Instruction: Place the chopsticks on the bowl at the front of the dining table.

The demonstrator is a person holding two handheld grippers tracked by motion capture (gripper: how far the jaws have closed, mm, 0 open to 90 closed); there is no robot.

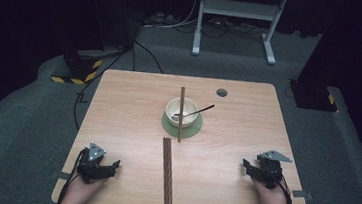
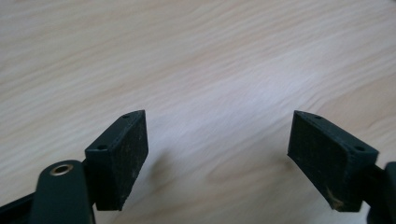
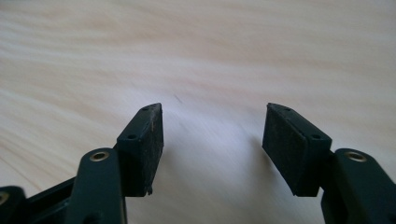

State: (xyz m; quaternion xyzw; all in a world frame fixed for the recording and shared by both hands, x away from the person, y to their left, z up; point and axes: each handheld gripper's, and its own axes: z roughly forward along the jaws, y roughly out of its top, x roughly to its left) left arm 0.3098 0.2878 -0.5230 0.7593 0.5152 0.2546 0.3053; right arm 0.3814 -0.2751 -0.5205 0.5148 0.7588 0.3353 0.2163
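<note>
A light wooden desk point(image 1: 119, 101) stands on grey carpet point(image 1: 27, 112) in a dark room; behind it a white metal frame point(image 1: 238, 9), black cables point(image 1: 176, 23) and hazard-striped bases point(image 1: 79, 72)

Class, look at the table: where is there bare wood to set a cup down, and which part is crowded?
Bare wood lies left of the chopsticks up to the left gripper, right of them toward the right gripper, and along the far-left edge of the table. The middle is crowded: bowl, spoon, green coaster and a stick laid across the bowl.
</note>
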